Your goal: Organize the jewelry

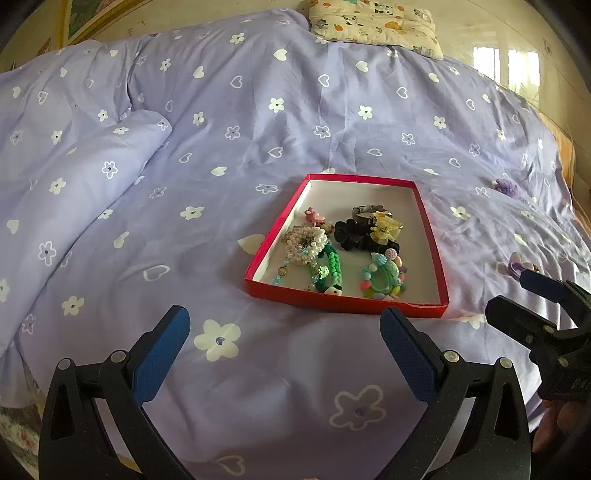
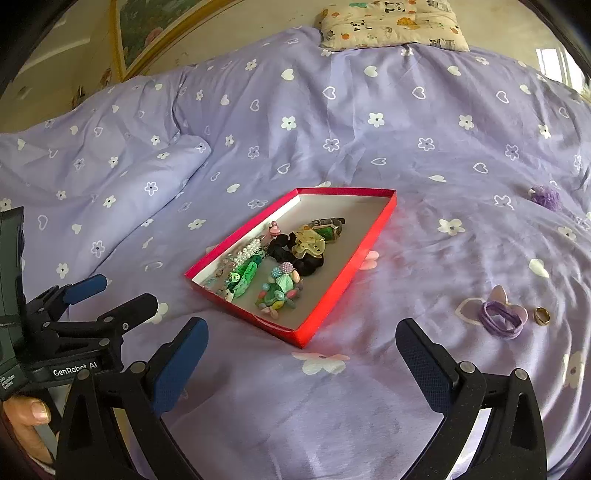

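A shallow red box (image 1: 430,236) (image 2: 343,280) lies on the purple bedspread. It holds a pearl bracelet (image 1: 306,244), a green braided bracelet (image 1: 328,271), a colourful bead bracelet (image 1: 384,276) (image 2: 279,291), a black scrunchie (image 1: 352,236) (image 2: 295,254), a yellow claw clip (image 1: 386,227) (image 2: 308,242) and a watch (image 2: 327,227). Outside it, right of the box, lie a purple hair tie (image 2: 500,317), a gold ring (image 2: 541,315) and a purple scrunchie (image 2: 546,196) (image 1: 509,187). My left gripper (image 1: 284,350) is open and empty in front of the box. My right gripper (image 2: 301,363) is open and empty, near the box's corner.
A folded purple duvet (image 1: 74,184) bulges at the left. A cartoon-print pillow (image 1: 373,22) lies at the far end of the bed. The right gripper (image 1: 535,306) shows at the right edge of the left wrist view, the left gripper (image 2: 96,299) at the left of the right wrist view.
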Available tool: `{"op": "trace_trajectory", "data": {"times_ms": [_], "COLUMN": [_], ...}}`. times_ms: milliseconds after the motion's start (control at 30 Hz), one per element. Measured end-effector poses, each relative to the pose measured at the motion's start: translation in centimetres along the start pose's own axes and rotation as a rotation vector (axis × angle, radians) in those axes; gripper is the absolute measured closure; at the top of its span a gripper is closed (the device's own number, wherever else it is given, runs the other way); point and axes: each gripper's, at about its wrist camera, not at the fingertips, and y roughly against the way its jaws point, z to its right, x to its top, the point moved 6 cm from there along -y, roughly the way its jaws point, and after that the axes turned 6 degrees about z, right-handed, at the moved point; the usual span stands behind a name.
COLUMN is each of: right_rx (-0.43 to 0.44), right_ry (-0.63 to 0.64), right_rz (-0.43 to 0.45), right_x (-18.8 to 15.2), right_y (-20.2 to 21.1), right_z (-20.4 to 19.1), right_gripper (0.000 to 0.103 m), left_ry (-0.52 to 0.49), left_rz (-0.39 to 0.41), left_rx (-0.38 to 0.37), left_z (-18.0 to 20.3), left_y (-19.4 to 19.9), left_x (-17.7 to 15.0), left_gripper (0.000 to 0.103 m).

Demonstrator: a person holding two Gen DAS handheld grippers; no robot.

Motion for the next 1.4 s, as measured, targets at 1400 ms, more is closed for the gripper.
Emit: {"op": "trace_trajectory", "data": {"times_ms": [1400], "right_rx": [0.011], "right_ry": [0.002], "right_rz": [-0.010], "right_x": [0.03], "right_y": [-0.04], "right_z": [-0.48], "right_gripper": [0.001], "left_ry": [0.003], "left_rz": [0.003], "left_rx": [0.003], "left_z": [-0.16], "left_y": [0.15], "left_x": [-0.01], "left_gripper": [0.000]}}
